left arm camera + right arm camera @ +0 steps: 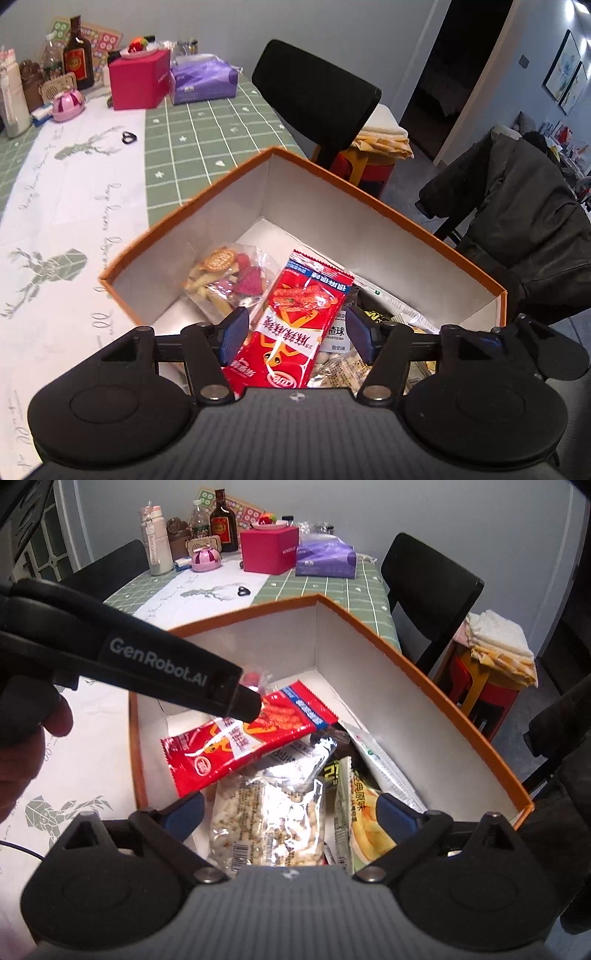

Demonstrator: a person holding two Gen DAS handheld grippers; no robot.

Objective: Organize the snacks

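Observation:
An orange box [332, 206] [388, 701] with white inner walls stands on the table and holds several snack packets. A red snack packet [291, 325] [236, 746] lies slanted on top of them. My left gripper [297, 332] is open, with the red packet between its blue pads and not pressed by them. In the right wrist view its tip [245, 705] hangs over the packet's far end. My right gripper [290, 814] stands wide open just above a clear packet of puffed snacks [273, 819], with a yellow chips packet [365, 827] by its right finger. A dried-fruit bag [229, 280] lies in the far corner.
The green checked tablecloth [192, 136] carries a pink box [138, 79], a purple tissue pack [203, 79] and bottles [77, 55] at the far end. A black chair [317, 96] and a coat-draped chair [517, 206] stand beside the table. A hand [22, 757] holds the left gripper.

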